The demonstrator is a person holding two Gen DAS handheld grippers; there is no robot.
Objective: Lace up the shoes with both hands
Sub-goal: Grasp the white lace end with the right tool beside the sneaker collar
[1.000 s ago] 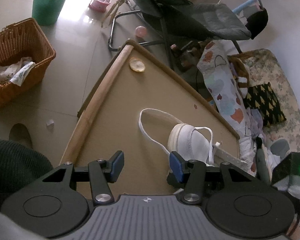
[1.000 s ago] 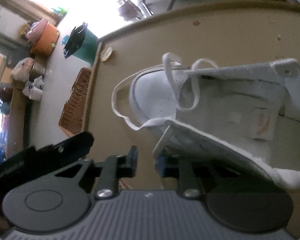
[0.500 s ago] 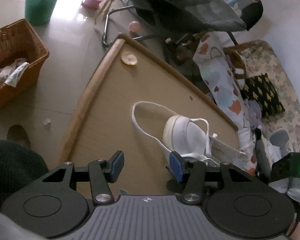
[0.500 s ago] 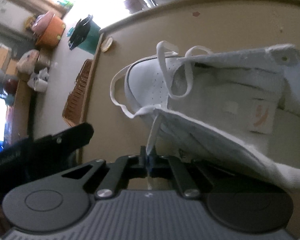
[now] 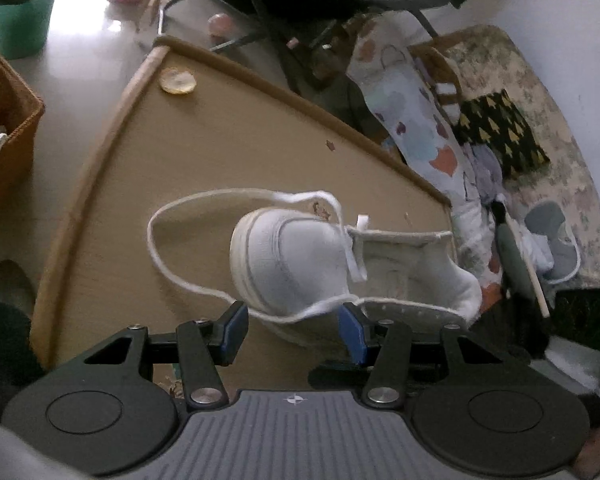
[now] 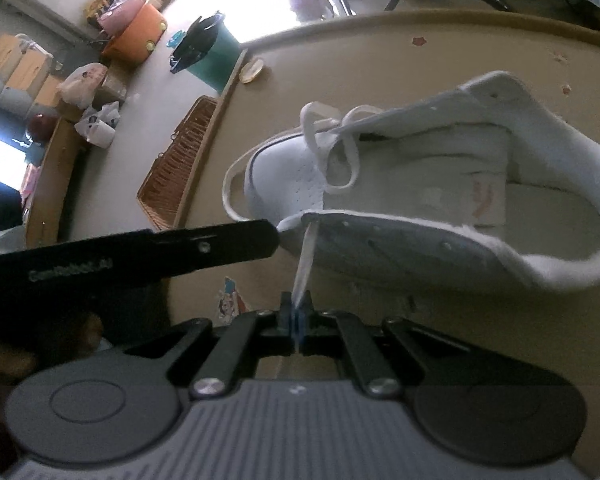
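Apparently right tool [image 6: 297, 312] pinches shoe's [image 6: 400, 200] lace [image 6: 305, 260].

Daylight enters from upper left in both views. Right wrist: window area blown out to white, glare washing the floor [image 6: 148, 128] near the bin [image 6: 208, 60]. Left wrist: dimmer, a bright patch on the floor at top left; shoe [image 5: 300, 256] casts a soft shadow on the table [image 5: 228, 136]. Strong fisheye bending, dark corners. Mild blur throughout; near gripper bodies soft.
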